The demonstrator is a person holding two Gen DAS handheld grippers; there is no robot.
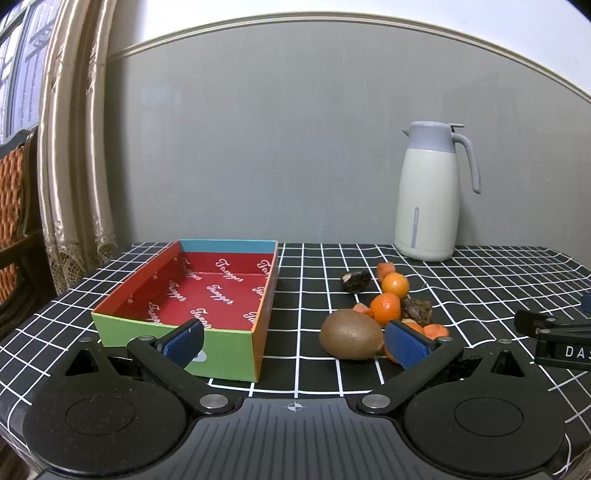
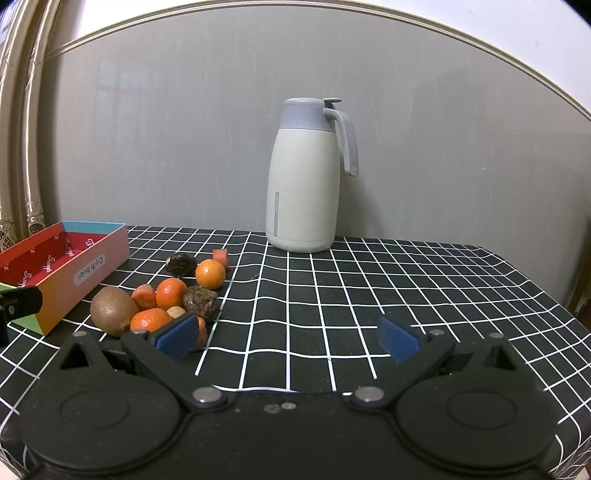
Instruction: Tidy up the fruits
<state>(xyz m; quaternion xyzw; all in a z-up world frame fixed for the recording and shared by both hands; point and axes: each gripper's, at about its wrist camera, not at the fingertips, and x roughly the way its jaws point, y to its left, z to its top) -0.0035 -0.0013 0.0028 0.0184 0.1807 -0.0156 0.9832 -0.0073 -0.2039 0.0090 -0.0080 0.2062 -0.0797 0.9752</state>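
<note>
With both grippers, left [image 1: 295, 341] and right [image 2: 288, 338], spread wide and empty, I judged no fruit [image 2: 173, 293] picked yet: the pile lay lower left, beside the box [image 2: 88, 266], so next I needed the kiwi [image 1: 351, 335].

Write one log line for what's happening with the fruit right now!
left gripper: open, empty | right gripper: open, empty | kiwi, tangerines: on table beside box | box: no fruit visible

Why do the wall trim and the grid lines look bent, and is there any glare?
Left wrist view: fisheye bends the wall trim into an arch; the tablecloth grid curves. Right wrist view: same bending, and the wall carries a faint window-like reflection; the jug stays sharp, no strong glare.
</note>
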